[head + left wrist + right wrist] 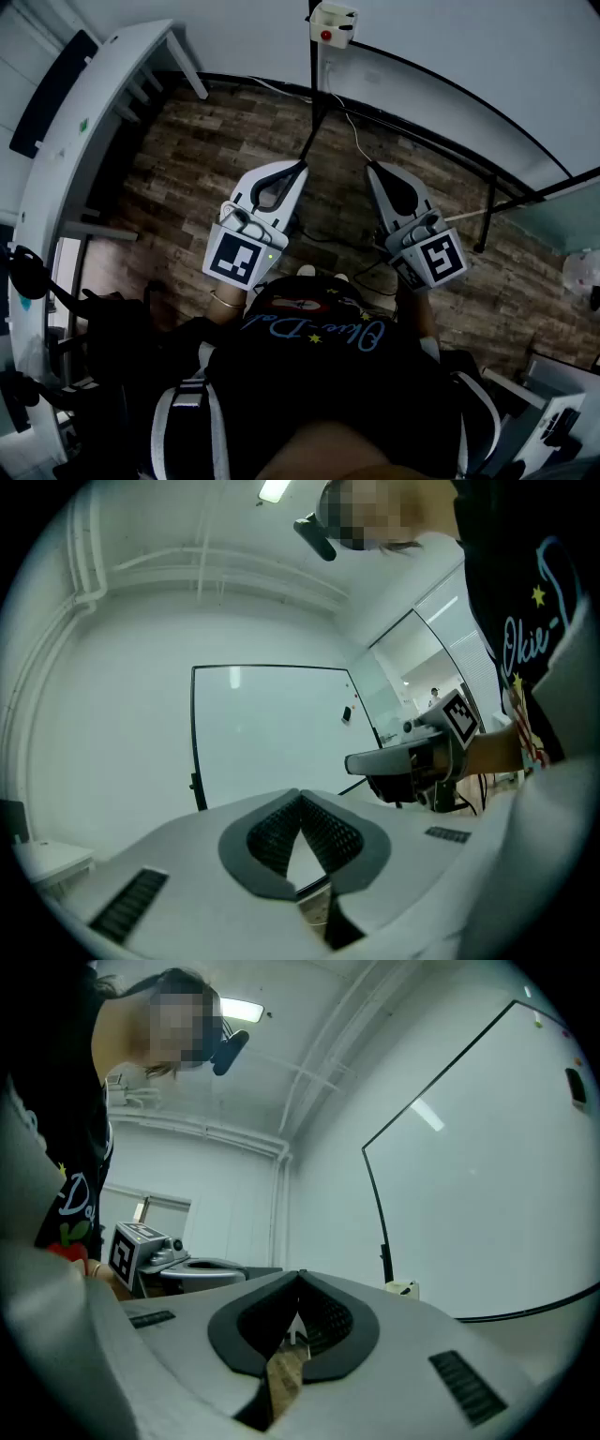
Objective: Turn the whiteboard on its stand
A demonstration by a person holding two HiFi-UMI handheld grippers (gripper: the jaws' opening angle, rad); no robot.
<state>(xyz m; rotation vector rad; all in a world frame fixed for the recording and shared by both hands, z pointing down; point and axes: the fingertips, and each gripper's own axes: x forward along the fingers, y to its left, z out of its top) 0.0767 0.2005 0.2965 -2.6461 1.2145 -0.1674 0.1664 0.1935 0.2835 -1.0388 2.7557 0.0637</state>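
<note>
Both claws are held out side by side just in front of the person's chest, roughly level, the right one tipped slightly upward. The left claw (pixel 300 795) has its jaws closed tip to tip with nothing between them, and the right claw (pixel 300 1273) is closed and empty too. Beyond them lies bare wooden floor (pixel 225 150), then the whiteboard (pixel 272 733), upright on its black stand (pixel 487 214) and well apart from both claws. It is a big, stiff panel with a slick face, probably light for its size but apt to swing once moving. The thin black frame (pixel 194 728) at a side edge therefore looks the place to grip or push, not the surface. A small knob (pixel 384 1252) on that edge may be the pivot, though it is too small to tell.
</note>
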